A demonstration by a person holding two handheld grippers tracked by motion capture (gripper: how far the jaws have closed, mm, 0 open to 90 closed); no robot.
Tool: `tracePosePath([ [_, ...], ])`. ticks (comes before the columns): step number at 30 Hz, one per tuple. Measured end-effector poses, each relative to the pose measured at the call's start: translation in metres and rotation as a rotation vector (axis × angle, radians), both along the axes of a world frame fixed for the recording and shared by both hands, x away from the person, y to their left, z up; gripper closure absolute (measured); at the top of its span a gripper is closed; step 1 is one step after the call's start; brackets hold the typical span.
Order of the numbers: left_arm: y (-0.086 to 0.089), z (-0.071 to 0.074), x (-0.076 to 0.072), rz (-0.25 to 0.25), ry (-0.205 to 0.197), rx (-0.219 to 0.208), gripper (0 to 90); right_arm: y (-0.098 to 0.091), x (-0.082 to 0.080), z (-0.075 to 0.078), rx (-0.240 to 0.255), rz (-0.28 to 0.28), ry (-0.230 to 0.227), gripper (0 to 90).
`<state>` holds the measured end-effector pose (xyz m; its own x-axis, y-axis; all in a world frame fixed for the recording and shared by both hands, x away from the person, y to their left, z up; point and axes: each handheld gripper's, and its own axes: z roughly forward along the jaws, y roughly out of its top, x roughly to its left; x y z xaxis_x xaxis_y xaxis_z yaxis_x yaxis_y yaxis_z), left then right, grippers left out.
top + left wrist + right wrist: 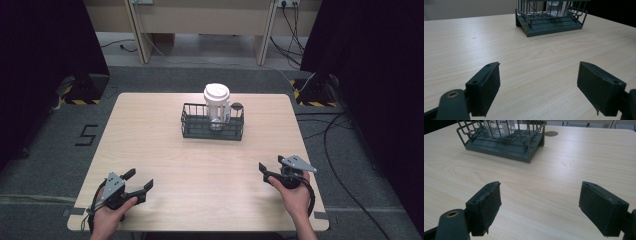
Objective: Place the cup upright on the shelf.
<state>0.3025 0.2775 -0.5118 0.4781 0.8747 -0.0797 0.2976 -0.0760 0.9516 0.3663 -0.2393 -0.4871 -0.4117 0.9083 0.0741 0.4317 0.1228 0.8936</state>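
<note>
A dark wire basket stands at the far middle of the light wooden table. A white lidded paper cup sits upright inside it. In the left gripper view the basket is far ahead, as is the basket in the right gripper view. My left gripper rests near the front left edge, open and holding nothing. My right gripper is near the front right, open and holding nothing. Both sets of jaws stand wide apart over bare wood.
A small round dark disc lies on the table just behind the basket's right end, seen also as a disc. Dark curtains stand on both sides, and cables trail on the grey floor to the right.
</note>
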Motion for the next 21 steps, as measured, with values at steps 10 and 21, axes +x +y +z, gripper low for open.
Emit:
tracePosePath([
  [10,0.000,0.000,0.000,0.001,0.001,0.001,18.0,-0.008,-0.012,-0.014,0.003,-0.016,-0.013,19.2],
  [21,0.000,0.000,0.001,0.000,-0.001,0.003,18.1,-0.007,-0.015,-0.013,0.016,-0.020,-0.032,19.5],
])
